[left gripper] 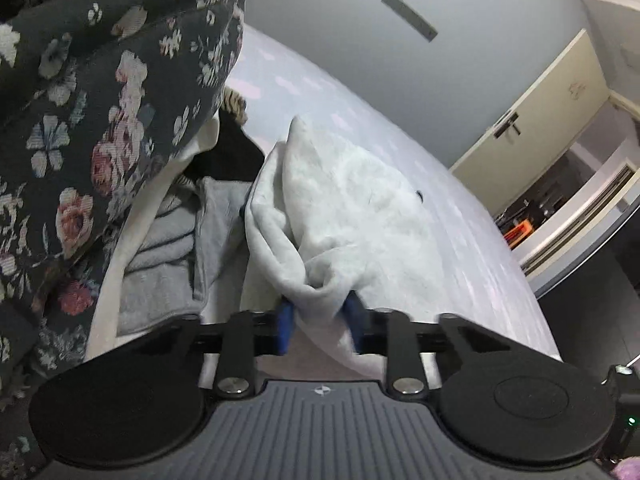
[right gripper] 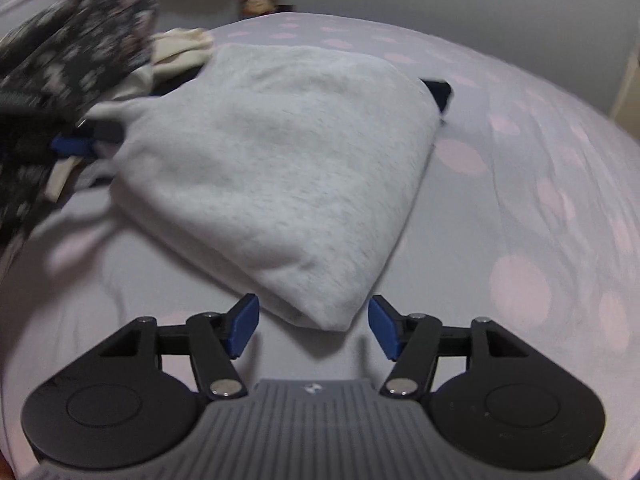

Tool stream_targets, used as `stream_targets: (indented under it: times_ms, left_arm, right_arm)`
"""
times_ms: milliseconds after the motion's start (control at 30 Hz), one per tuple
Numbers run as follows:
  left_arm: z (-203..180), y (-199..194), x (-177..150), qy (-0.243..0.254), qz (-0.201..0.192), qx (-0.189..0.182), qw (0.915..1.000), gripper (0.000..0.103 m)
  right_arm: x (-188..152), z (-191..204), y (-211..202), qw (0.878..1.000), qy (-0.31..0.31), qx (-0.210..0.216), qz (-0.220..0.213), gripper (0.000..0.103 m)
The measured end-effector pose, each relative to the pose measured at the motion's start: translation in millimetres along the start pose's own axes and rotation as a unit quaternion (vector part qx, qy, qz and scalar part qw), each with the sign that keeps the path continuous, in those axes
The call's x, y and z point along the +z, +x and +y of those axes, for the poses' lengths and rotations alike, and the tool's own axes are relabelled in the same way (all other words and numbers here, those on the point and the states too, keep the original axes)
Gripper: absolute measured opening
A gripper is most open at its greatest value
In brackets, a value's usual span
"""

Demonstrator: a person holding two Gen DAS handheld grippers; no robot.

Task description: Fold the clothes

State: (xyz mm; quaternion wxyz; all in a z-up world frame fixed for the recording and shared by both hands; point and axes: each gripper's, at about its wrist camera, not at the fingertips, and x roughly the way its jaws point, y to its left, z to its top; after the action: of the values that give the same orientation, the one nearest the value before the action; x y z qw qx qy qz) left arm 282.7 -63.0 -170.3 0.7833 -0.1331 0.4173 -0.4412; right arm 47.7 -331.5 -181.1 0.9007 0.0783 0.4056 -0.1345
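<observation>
low in both wrist views: one corner pinched, the other not yet caught

at the lower middle of the left wrist view, the left gripper (left gripper: 320, 320) has its jaws pinched on a bunched edge of the light grey garment (left gripper: 340, 208), which rises in a loose peak toward the centre of the frame. the same garment (right gripper: 272, 168) fills the middle of the right wrist view, lying partly folded on the spotted bed sheet (right gripper: 520, 208). its near corner sits between the spread jaws of the right gripper (right gripper: 312, 326), and the pads do not press on it.

the grip on the left looks shallow, a gathered wad rather than a flat hem, so a pull could let the cloth slide out. if the right jaws close late or too high, they may catch only the top layer and the fold would open. a dark floral sleeve (left gripper: 80, 120) hangs at upper left, near a pile of other clothes (left gripper: 168, 248); dragging the garment that way could snag them. a small dark object (right gripper: 438, 92) lies at the garment's far edge and might get swept along.
</observation>
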Motion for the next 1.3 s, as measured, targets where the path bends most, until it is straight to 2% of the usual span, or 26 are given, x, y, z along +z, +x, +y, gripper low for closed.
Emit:
stream_targets:
  times_ms: [33, 67, 100, 133, 200, 233, 400, 467, 633, 700, 767, 800, 867, 900, 967, 1000, 1100, 1167, 1200, 1300]
  left_arm:
    - [-0.9, -2.2, -0.2, 0.001, -0.007, -0.007, 0.9999, 0.013]
    - [-1.7, -5.3, -0.5, 0.000, -0.014, -0.016, 0.9998, 0.011]
    - [-2.3, -8.5, -0.7, -0.003, -0.021, -0.027, 0.9994, 0.010]
    - [-2.6, -11.5, -0.9, -0.007, -0.027, -0.039, 0.9989, 0.010]
    - [-1.4, -13.9, -1.6, -0.020, -0.029, -0.059, 0.9976, 0.009]
    - [0.4, -11.4, -2.2, -0.027, -0.022, -0.055, 0.9979, 0.009]
    - [17.2, 13.1, -11.5, -0.048, 0.023, 0.009, 0.9985, 0.008]
    - [19.5, 22.0, -13.9, -0.038, 0.032, 0.033, 0.9982, 0.008]
    - [16.1, 29.6, -19.4, -0.019, 0.041, 0.058, 0.9973, 0.009]
    - [11.4, 26.1, -20.6, -0.010, 0.039, 0.064, 0.9972, 0.013]
    - [5.7, 16.9, -22.8, 0.001, 0.033, 0.075, 0.9966, 0.026]
    - [3.6, 10.5, -24.1, 0.008, 0.027, 0.086, 0.9958, 0.030]
    - [0.3, -1.6, -26.5, 0.019, 0.016, 0.104, 0.9943, 0.051]
    - [0.3, -6.7, -27.1, 0.017, 0.009, 0.103, 0.9945, 0.055]
    - [5.8, -10.5, -25.5, -0.006, -0.002, 0.091, 0.9958, 0.065]
    - [10.4, -10.3, -24.2, -0.023, -0.006, 0.083, 0.9963, 0.066]
    - [26.4, 0.6, -21.3, -0.082, 0.002, 0.057, 0.9950, 0.066]
    - [35.4, 10.0, -20.2, -0.111, 0.009, 0.047, 0.9927, 0.066]
    - [37.9, 14.6, -19.6, -0.116, 0.012, 0.046, 0.9921, 0.066]
    - [40.7, 26.6, -18.6, -0.112, 0.019, 0.044, 0.9926, 0.066]
  right_arm:
    - [0.9, -4.0, 1.7, 1.000, 0.023, -0.001, -0.002, 0.035]
    - [2.6, -7.9, 1.3, 0.999, 0.045, -0.005, -0.007, 0.024]
    - [4.5, -11.8, -0.8, 0.998, 0.062, -0.006, -0.015, 0.016]
    - [6.3, -15.3, -5.7, 0.997, 0.073, -0.007, -0.027, 0.012]
    - [7.7, -18.6, -18.1, 0.996, 0.074, -0.019, -0.052, 0.011]
    - [7.8, -19.4, -23.1, 0.995, 0.071, -0.023, -0.061, 0.011]
    - [-6.1, -18.5, -12.4, 0.996, 0.078, -0.014, -0.037, 0.011]
    - [-12.0, -16.9, -2.3, 0.996, 0.079, -0.014, -0.027, 0.011]
    - [-28.3, -18.8, 11.1, 0.997, 0.078, -0.024, -0.007, 0.005]
    - [-34.9, -22.6, 6.3, 0.996, 0.085, -0.025, -0.006, 0.001]
    - [-42.3, -28.3, -3.6, 0.995, 0.101, -0.021, -0.009, 0.000]
    - [-46.1, -31.4, -9.1, 0.994, 0.110, -0.018, -0.012, 0.001]
    - [-53.4, -37.4, -20.6, 0.991, 0.134, -0.006, -0.023, 0.007]
    - [-56.1, -40.1, -25.5, 0.989, 0.148, 0.000, -0.029, 0.009]
    - [-59.4, -46.7, -32.7, 0.983, 0.180, 0.016, -0.045, 0.033]
    - [-59.9, -50.5, -35.5, 0.978, 0.199, 0.027, -0.056, 0.048]
    - [-56.7, -61.9, -39.3, 0.963, 0.248, 0.059, -0.086, 0.054]
    - [-51.5, -68.2, -34.6, 0.954, 0.273, 0.077, -0.094, 0.065]
    - [-49.6, -71.4, -30.6, 0.950, 0.286, 0.086, -0.095, 0.071]
    - [-45.6, -80.0, -13.7, 0.938, 0.319, 0.109, -0.085, 0.071]
